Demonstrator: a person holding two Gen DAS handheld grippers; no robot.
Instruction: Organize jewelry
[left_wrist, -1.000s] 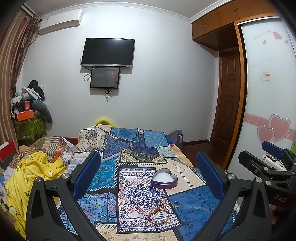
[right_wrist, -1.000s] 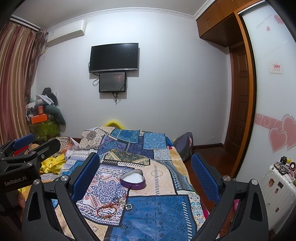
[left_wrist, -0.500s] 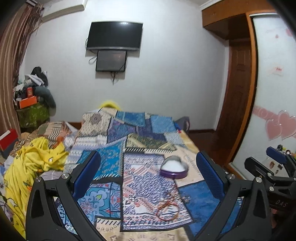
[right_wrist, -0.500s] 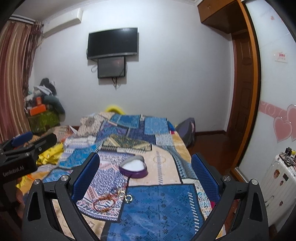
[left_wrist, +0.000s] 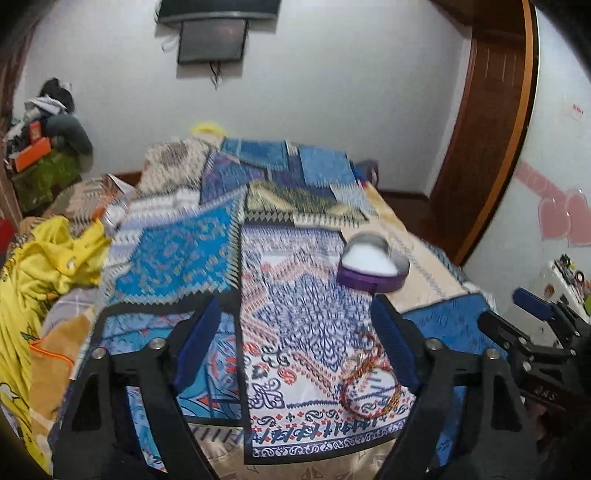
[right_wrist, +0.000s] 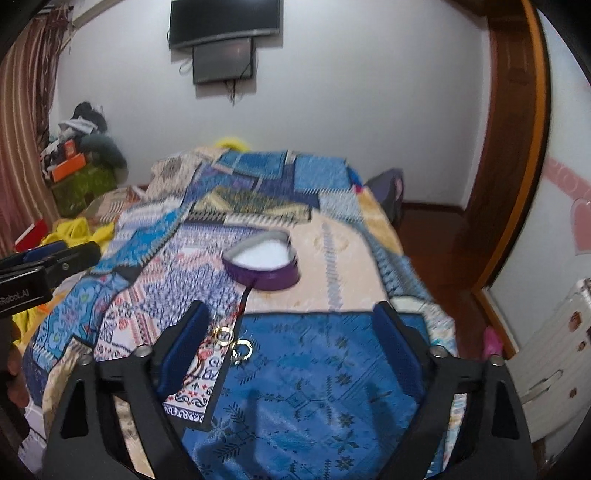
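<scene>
Both tongs hang released over the patchwork bedspread. The red beaded bracelet lies by the left gripper's right finger; two gold rings beside the right gripper's left finger. The purple heart-shaped tin box sits ahead, open.

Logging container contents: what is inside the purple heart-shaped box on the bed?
The purple heart-shaped box is open, showing only a white lining or filling; no jewelry visible inside. Anything beneath the white is hidden.

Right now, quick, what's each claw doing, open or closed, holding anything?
Left claw: open, holding nothing, above the red bracelet.
Right claw: open, holding nothing, near the gold rings.
</scene>
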